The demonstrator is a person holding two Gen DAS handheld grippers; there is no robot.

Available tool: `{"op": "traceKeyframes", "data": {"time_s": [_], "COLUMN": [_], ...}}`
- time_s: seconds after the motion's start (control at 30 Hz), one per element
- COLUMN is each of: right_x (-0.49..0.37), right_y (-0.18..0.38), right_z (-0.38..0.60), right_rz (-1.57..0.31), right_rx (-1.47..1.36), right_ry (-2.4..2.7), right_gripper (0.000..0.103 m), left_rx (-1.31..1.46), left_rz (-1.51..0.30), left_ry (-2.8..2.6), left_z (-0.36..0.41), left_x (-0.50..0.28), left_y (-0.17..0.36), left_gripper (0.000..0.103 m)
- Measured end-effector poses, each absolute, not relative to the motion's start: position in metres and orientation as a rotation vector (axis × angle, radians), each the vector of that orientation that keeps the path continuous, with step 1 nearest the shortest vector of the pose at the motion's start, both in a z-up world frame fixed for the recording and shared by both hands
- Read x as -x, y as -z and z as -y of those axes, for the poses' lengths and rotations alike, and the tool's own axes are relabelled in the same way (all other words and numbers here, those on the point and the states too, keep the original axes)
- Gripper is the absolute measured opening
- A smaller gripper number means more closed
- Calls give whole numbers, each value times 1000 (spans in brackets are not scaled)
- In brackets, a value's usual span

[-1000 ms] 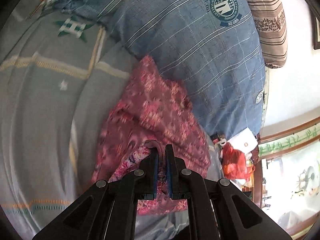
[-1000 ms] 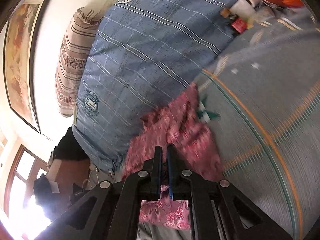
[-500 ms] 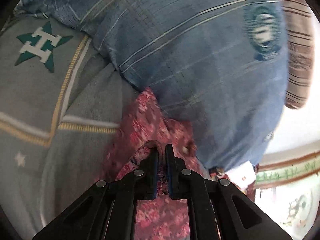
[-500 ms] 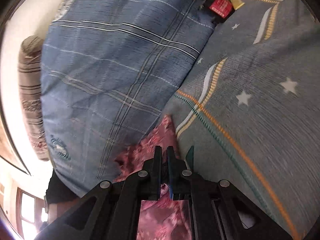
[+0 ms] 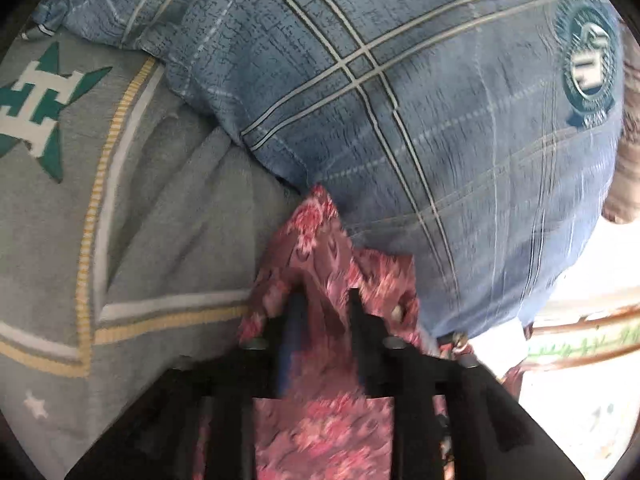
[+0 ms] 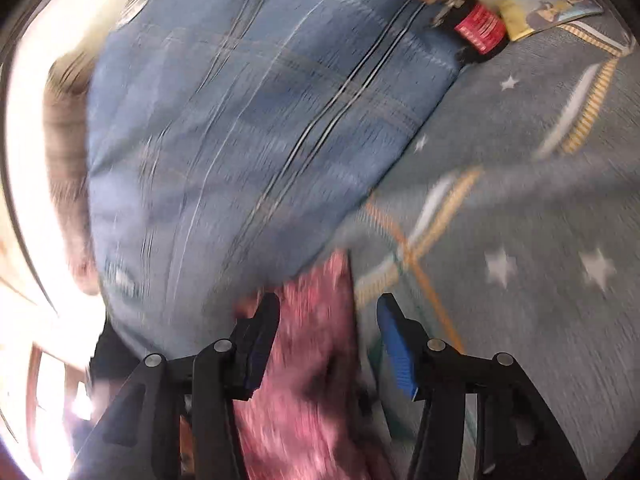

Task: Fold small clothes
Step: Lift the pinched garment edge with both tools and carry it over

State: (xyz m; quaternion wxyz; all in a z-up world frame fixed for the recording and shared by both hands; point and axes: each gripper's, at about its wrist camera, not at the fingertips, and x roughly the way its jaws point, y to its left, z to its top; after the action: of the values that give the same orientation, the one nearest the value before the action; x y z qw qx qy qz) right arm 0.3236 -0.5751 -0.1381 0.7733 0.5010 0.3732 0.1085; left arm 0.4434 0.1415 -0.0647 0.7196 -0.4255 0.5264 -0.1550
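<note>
A pink floral garment [image 5: 320,248] lies on the grey bedspread [image 5: 160,220], its far edge against a blue checked pillow [image 5: 400,100]. My left gripper [image 5: 322,300] is open, its jaws apart with the cloth lying loose between them. In the right wrist view the same garment [image 6: 312,340] lies under my right gripper [image 6: 328,312], which is open wide with its blue pads on either side of the cloth. Both views are blurred by motion.
The blue checked pillow [image 6: 240,120] fills the far side. A red-labelled bottle [image 6: 480,32] and a booklet [image 6: 552,8] lie by the pillow's end. A striped pillow [image 5: 628,160] shows at the far right. The bedspread carries a green star emblem [image 5: 36,108].
Both grippers were shut on the pink garment; both have now opened and let it go. Both have moved closer to the pillow and the bedspread.
</note>
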Motion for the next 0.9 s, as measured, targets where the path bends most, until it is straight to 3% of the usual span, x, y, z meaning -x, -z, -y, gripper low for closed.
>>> {"op": "traceKeyframes", "data": {"time_s": [0.13,0.23,0.27,0.3,0.33,0.43,0.47,0.5,0.53,0.6,0.63,0.73,0.8,0.9], "right_x": [-304,-313,-318,-324,-331,-348,-354,-359,-364,-373,-374,-368,-360,-355], "right_y": [139,140,140,139,139,133,127,123,122,126,129,139,140,146], "right_z": [563,544,537,531,525,519,522,523,529,540,545,558,561,556], "right_rz": [-783,-846,-868,-885,-911,-918,-883,-852,-810,-779,-778,-765,-764,-807], "right_rx": [-1136,-1087,-1064,-1048,-1026,-970,-986,-1012,-1054,-1109,-1132,-1191,-1138,-1097], "right_ry": [-332,-356,-341,-328,-314,-274,-272,-264,-241,-145,-95,-79,-86,-108], "right_gripper": [53,53,46,24,12,12,12,12,13,25,25,31,47,52], "left_rx": [961,966,967,963,947,897,891,896,910,927,956,1046,993,921], "left_rz": [-1135,-1148,-1157,-1170,-1187,-1194,-1184,-1175,-1162,-1133,-1117,-1080,-1074,-1129], "left_ry": [392,374,377,383,379,337,316,296,268,164,123,151,172,221], "left_z": [-140,-133,-131,-130,-123,-112,-108,-107,-106,-112,-119,-144,-153,-156], "left_x": [-428,-425,-422,-423,-427,-441,-449,-455,-463,-475,-478,-476,-472,-465], "left_y": [61,63,63,63,64,59,58,57,57,53,51,49,47,57], "left_gripper": [34,43,44,44,44,35,19,12,12,12,12,21,36,43]}}
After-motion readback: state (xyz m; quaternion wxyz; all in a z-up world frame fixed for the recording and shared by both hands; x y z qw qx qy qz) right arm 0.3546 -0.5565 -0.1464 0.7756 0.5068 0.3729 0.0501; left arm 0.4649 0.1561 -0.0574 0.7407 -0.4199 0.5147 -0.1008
